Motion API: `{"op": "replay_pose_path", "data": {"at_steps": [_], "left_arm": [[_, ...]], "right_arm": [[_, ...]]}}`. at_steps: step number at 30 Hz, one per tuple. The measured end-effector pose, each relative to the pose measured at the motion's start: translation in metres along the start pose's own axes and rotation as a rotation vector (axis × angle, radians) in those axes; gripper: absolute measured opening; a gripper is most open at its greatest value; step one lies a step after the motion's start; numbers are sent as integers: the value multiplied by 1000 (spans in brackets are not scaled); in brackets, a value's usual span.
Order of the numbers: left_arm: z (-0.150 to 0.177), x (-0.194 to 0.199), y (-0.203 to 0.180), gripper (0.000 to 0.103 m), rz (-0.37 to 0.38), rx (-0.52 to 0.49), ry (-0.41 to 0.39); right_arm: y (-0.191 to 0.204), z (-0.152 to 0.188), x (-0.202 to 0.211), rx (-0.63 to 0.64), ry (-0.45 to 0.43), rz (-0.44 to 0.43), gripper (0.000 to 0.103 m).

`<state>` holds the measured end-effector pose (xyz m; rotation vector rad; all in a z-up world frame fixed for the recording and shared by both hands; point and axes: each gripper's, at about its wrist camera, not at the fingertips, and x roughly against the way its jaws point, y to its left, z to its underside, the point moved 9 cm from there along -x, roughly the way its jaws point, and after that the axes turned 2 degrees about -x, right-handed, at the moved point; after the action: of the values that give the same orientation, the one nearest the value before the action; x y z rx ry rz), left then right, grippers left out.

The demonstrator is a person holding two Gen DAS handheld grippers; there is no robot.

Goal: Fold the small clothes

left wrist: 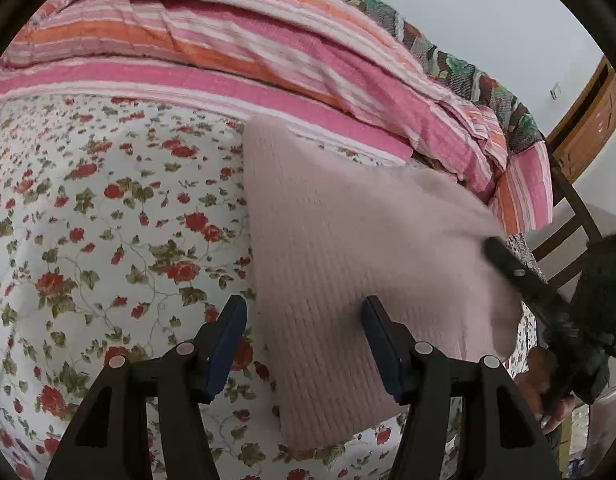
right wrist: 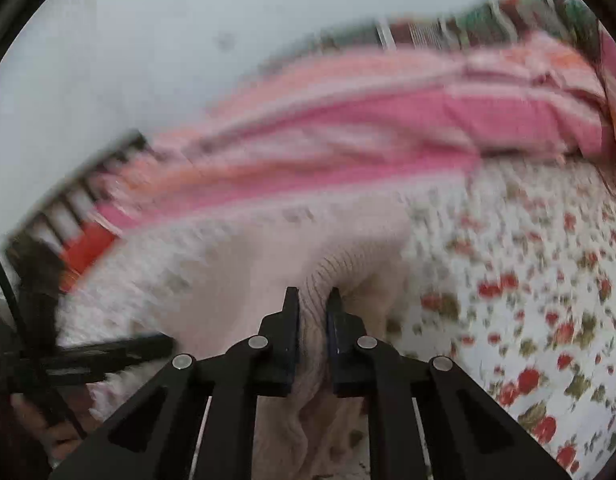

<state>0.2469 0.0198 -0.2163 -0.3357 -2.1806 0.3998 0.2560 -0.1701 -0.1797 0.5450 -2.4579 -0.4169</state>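
A pale pink ribbed knit garment (left wrist: 347,248) lies on the floral bedsheet (left wrist: 88,240). My left gripper (left wrist: 304,312) is open just above its near left edge, one finger over the sheet, one over the knit. My right gripper (right wrist: 312,300) is shut on a bunched fold of the same garment (right wrist: 315,280) and holds it lifted; it shows at the right edge of the left wrist view (left wrist: 519,276). The right wrist view is motion-blurred.
A striped pink and orange quilt (left wrist: 236,40) is piled along the far side of the bed, against a white wall. A wooden chair (left wrist: 575,216) and cabinet (left wrist: 587,120) stand to the right. A dark slatted headboard (right wrist: 68,196) shows in the right wrist view.
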Motion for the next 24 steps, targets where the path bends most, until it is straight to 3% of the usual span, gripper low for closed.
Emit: {"op": "replay_pose_path", "data": {"at_steps": [2,4,5,9,14,17,19,24], "left_arm": [[-3,2,-1,58,0,-6,-14],[-7,2,-2,58,0,-10,-18],[-10,0,-3,58,-8,-19,-20],[-22,-3,-2,58,-41,-48,-42],[-47,-12,-7,56,-10,-74,-89],[-62,-23,-20,54,1,-124,-123],[-68,-35,-26,46,-5,-155,-124],[-59,-69,-27,42,-97,-246,-87]], "right_arm": [[-20,11,-6,-60,27,71,12],[-41,35,-31,-66,156,178,12],[-44,40,-34,-70,174,196,12],[-35,20,-23,-4,151,215,25],[-17,-17,-20,58,72,215,26],[-4,-24,-41,87,103,167,26],[-2,-17,-60,114,140,166,26],[-22,8,-90,123,217,197,26]]}}
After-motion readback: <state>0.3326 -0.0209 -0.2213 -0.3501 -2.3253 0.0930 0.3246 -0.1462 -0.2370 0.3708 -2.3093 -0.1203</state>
